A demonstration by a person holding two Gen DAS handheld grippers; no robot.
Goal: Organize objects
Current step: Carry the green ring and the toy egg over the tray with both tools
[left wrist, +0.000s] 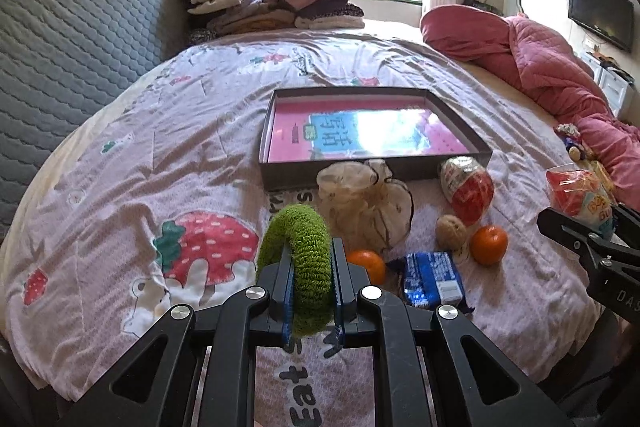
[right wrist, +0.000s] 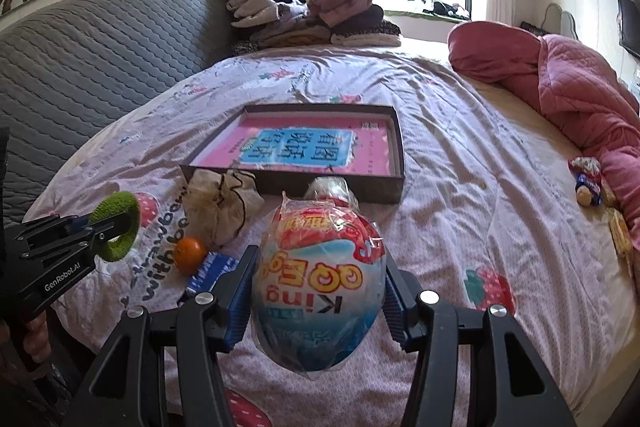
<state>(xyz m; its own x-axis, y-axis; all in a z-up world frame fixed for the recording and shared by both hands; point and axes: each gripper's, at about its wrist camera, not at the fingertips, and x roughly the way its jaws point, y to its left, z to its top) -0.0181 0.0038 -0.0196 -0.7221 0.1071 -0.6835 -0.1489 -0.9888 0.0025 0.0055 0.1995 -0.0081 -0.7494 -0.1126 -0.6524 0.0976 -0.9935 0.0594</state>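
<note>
Currently, left gripper (left wrist: 312, 277): clamped on green knitted ring (left wrist: 298, 259), above the bed (left wrist: 120, 155).
Right gripper (right wrist: 318, 291): clamped on plastic-wrapped egg-shaped toy (right wrist: 320, 291).
Shallow dark cardboard box (left wrist: 340, 175): ahead, on bed.

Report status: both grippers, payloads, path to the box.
Left gripper shut on green ring. Right gripper shut on wrapped egg toy. Both off the bed; box ahead holds only a book. Drawstring pouch against its near wall.
</note>
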